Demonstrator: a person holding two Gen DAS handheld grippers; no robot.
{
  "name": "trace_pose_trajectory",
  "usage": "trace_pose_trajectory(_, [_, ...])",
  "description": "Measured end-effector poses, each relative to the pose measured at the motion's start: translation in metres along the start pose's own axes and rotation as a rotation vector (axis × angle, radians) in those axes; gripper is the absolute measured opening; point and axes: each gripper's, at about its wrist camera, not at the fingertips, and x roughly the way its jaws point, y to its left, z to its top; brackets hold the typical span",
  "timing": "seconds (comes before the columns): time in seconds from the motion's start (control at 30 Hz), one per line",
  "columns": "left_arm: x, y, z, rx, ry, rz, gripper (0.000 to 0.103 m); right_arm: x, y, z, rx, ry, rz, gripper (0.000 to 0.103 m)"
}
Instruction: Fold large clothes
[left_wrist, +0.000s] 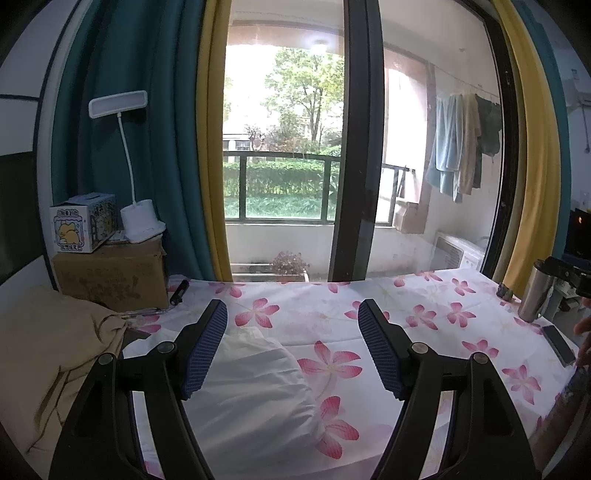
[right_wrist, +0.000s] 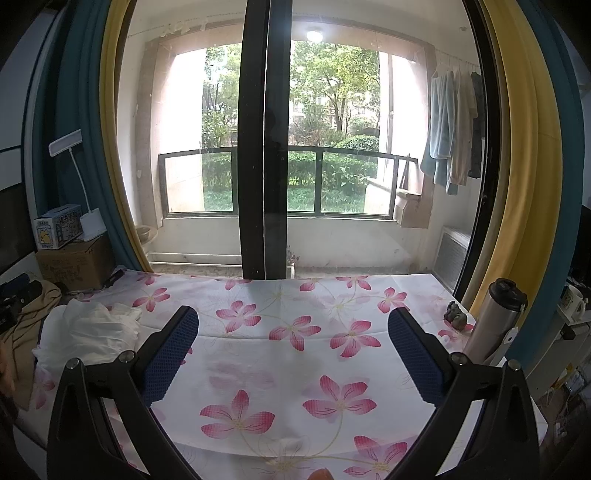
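A crumpled white garment (left_wrist: 255, 387) lies on the flowered tablecloth (left_wrist: 424, 332), low and between my left gripper's fingers. My left gripper (left_wrist: 293, 314) is open and empty just above it. In the right wrist view the same white garment (right_wrist: 92, 332) lies bunched at the table's left side. My right gripper (right_wrist: 291, 321) is open and empty over the bare flowered cloth (right_wrist: 295, 362), to the right of the garment.
A tan cloth (left_wrist: 48, 350) lies at the left edge. A cardboard box (left_wrist: 110, 273) with a desk lamp (left_wrist: 140, 221) and small carton stands at back left. A steel flask (right_wrist: 495, 321) and a phone (left_wrist: 559, 345) sit at the right. Glass doors stand behind.
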Motion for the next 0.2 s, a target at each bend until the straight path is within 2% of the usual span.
trace_pose_trajectory(0.2, [0.0058,0.0004,-0.0008,-0.002,0.020,0.016,0.077,0.0033,0.0004,0.0006,-0.001,0.005,0.003,0.101])
